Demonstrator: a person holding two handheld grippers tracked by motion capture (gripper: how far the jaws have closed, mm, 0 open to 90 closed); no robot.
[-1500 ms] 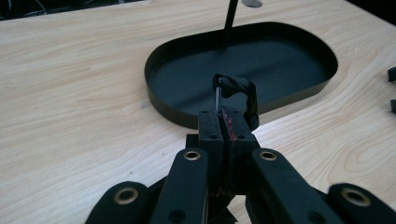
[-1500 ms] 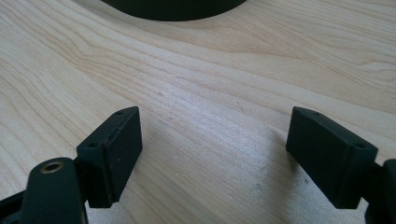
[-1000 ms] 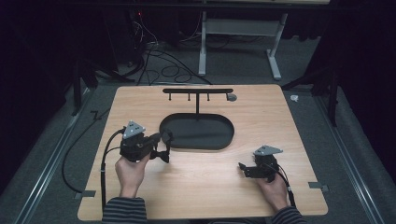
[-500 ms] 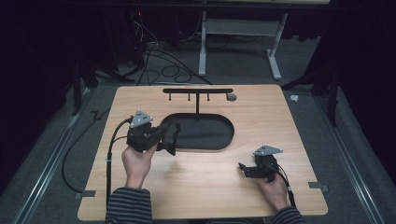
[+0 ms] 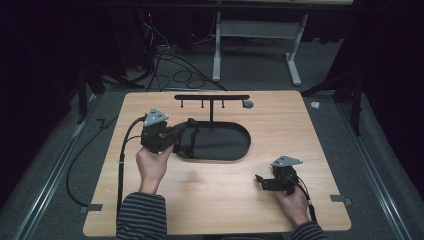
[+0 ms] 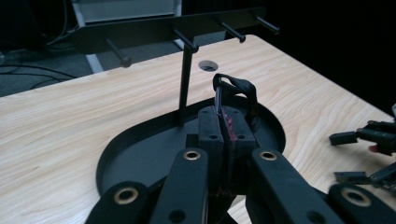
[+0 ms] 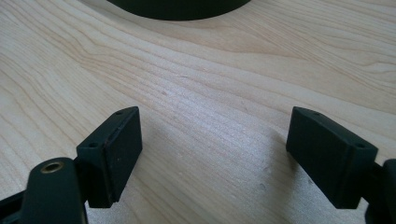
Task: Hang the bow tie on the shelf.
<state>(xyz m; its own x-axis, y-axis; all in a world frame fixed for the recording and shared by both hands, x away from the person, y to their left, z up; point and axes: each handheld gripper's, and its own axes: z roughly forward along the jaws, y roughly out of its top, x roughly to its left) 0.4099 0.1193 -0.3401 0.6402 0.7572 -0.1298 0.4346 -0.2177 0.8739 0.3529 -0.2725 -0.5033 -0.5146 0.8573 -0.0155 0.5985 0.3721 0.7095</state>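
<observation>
Lifted and carried toward the rack (image 5: pixel 212 98), the left gripper (image 5: pixel 189 137) stays clenched on a black strap loop (image 6: pixel 235 89) above the oval tray (image 5: pixel 235 150). Near the table's (image 5: pixel 210 200) front, the right gripper (image 5: pixel 260 181) rests unmoved, jaws spread, grasping nothing.

Counter (image 5: pixel 220 200): a rectangular top of pale wood grain with rounded corners, seen from above on a grey floor (image 5: pixel 380 165) crossed by cables. Standing directly on it, at mid-depth and slightly left of centre, is a black oval tray (image 5: pixel 235 150) with a low rim. A thin upright post rises from the tray's far edge and carries a horizontal black peg bar (image 5: pixel 212 98) with several short pegs. Just beyond the right end of that bar, a small round grommet hole (image 5: pixel 247 104) is set into the counter. The near half of the wooden surface is bare wood. Small grey brackets sit at the counter's near left and near right edges.
</observation>
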